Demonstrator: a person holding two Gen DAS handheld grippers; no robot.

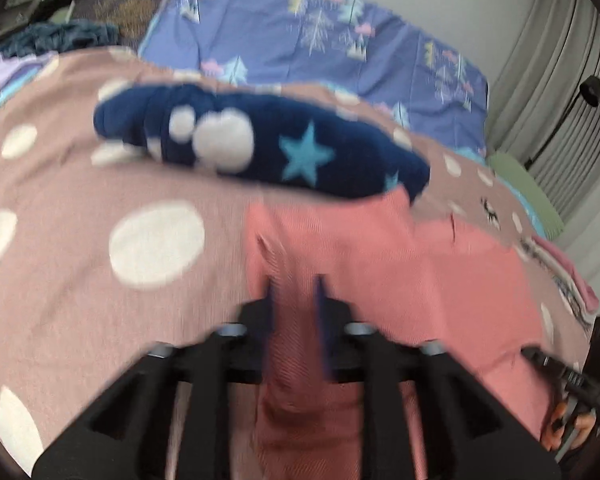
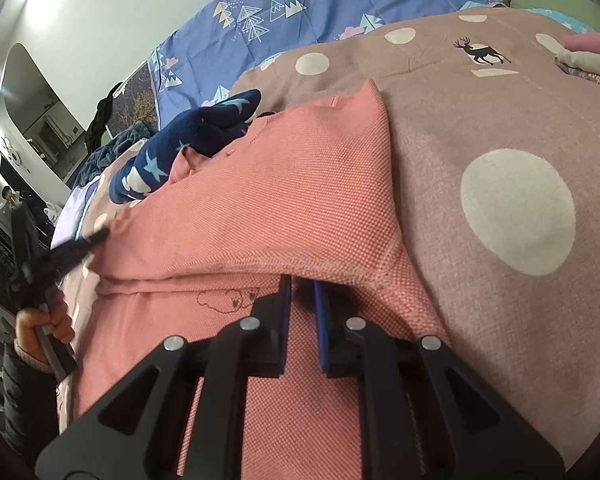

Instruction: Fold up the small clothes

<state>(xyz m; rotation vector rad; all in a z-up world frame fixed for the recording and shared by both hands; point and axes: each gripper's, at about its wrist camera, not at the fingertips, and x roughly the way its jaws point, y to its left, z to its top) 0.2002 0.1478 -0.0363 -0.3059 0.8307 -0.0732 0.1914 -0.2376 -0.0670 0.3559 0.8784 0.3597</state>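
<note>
A salmon-pink shirt lies on the bed, folded over on itself, with a small cloud outline on the lower layer. My left gripper stands open at the shirt's left edge; a ridge of the pink cloth runs between its jaws, loose. My right gripper is shut on the raised fold at the shirt's right corner, its jaws only narrowly apart. Each gripper shows in the other's view: the left gripper in a hand, the right gripper at the lower right. A navy garment with stars lies bunched just beyond the shirt.
The bed cover is dusty pink with white dots. Behind it lie a blue tree-print sheet and a green pillow. A stack of clothes sits at the far right edge. Grey curtains hang beyond.
</note>
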